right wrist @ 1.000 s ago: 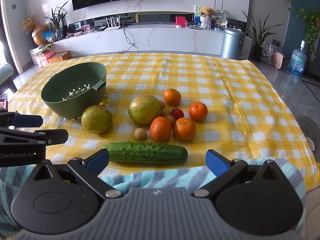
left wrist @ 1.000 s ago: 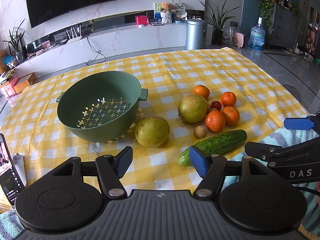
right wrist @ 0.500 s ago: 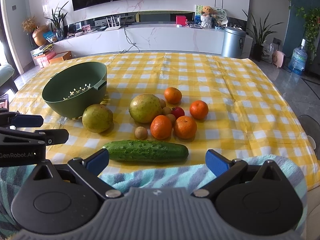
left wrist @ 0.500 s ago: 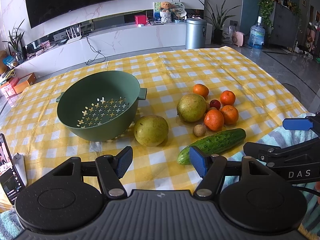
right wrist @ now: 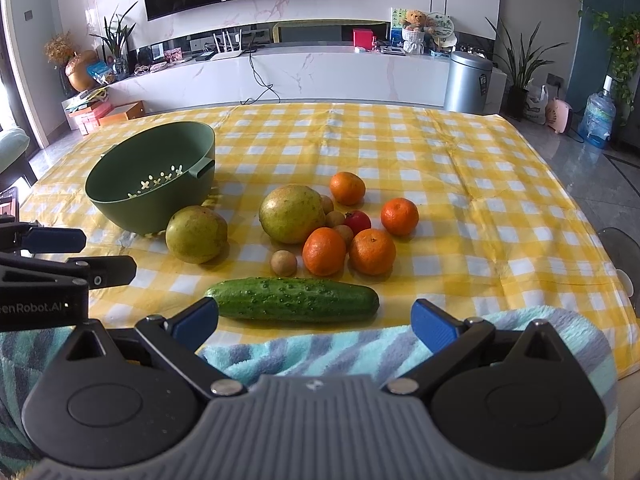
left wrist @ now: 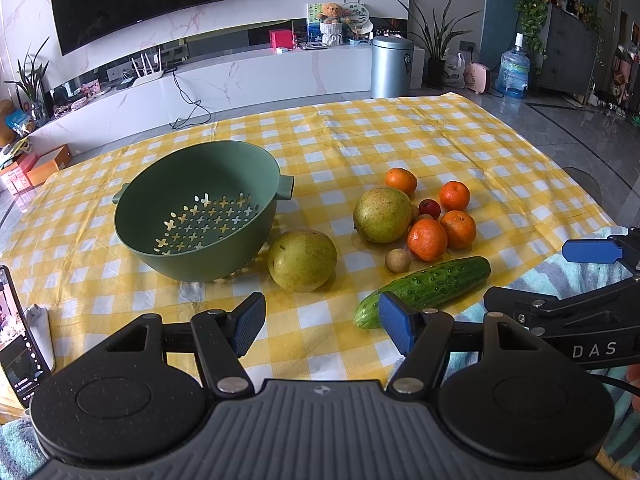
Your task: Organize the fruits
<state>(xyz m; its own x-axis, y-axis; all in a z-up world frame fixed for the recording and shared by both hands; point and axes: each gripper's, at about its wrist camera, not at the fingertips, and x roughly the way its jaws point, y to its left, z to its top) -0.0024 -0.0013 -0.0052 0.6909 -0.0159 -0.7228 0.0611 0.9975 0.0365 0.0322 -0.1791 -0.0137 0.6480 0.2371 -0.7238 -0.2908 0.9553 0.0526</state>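
An empty green colander (left wrist: 200,216) (right wrist: 152,176) stands on the yellow checked tablecloth. A large green-yellow pear (left wrist: 302,260) (right wrist: 196,234) lies beside it. A second pear (left wrist: 382,214) (right wrist: 292,214), several tangerines (left wrist: 427,239) (right wrist: 324,251), small brown fruits (left wrist: 398,261) (right wrist: 283,263) and a red one (right wrist: 357,221) form a cluster. A cucumber (left wrist: 424,286) (right wrist: 294,299) lies nearest. My left gripper (left wrist: 322,322) is open and empty, short of the first pear. My right gripper (right wrist: 314,320) is open and empty, just before the cucumber.
A striped teal towel (right wrist: 340,350) covers the table's near edge. A phone (left wrist: 18,340) stands at the near left. The table's right edge (left wrist: 580,184) drops to the floor. A TV console and bin (right wrist: 466,82) stand beyond the far edge.
Both grippers have crept slightly; the scene has shifted a little in each view. Nothing was taken hold of and no fruit has moved.
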